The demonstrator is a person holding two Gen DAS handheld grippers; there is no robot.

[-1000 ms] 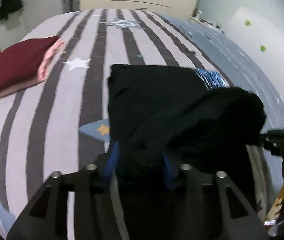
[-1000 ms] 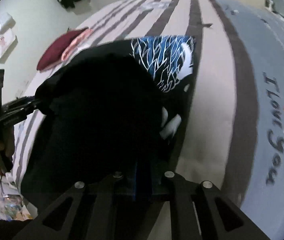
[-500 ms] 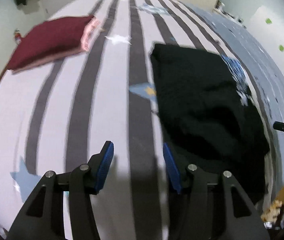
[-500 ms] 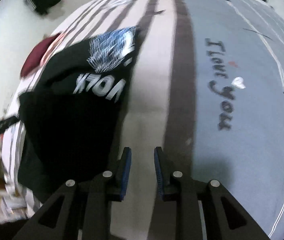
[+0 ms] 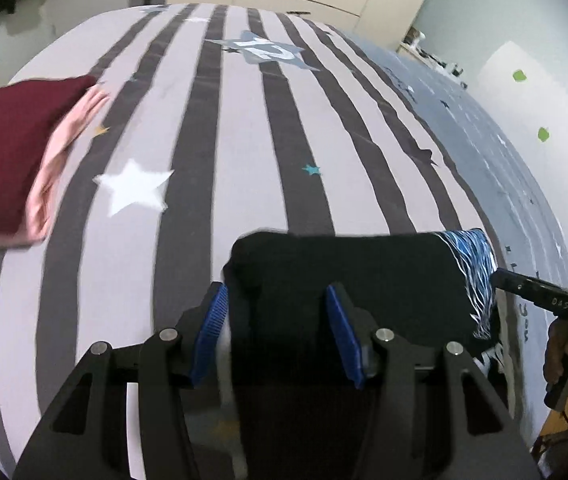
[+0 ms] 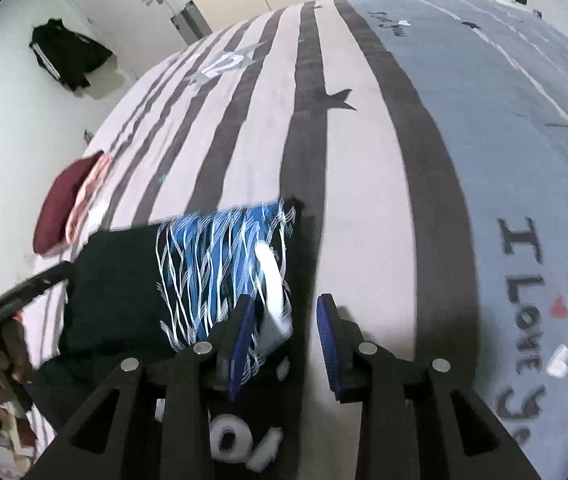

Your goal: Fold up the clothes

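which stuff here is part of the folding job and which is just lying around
Part of the job:
- black t-shirt with blue print, on the bed
- left gripper, jaws open over it
- right gripper, jaws open at its printed edge

Just lying about:
- folded maroon and pink clothes
- striped bedspread
- dark garment hanging on the wall

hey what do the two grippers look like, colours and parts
Both the left gripper and the right gripper are matte black angular frames with silver round bolts and two fingers faced with ribbed blue pads. No cables or sleeves show.
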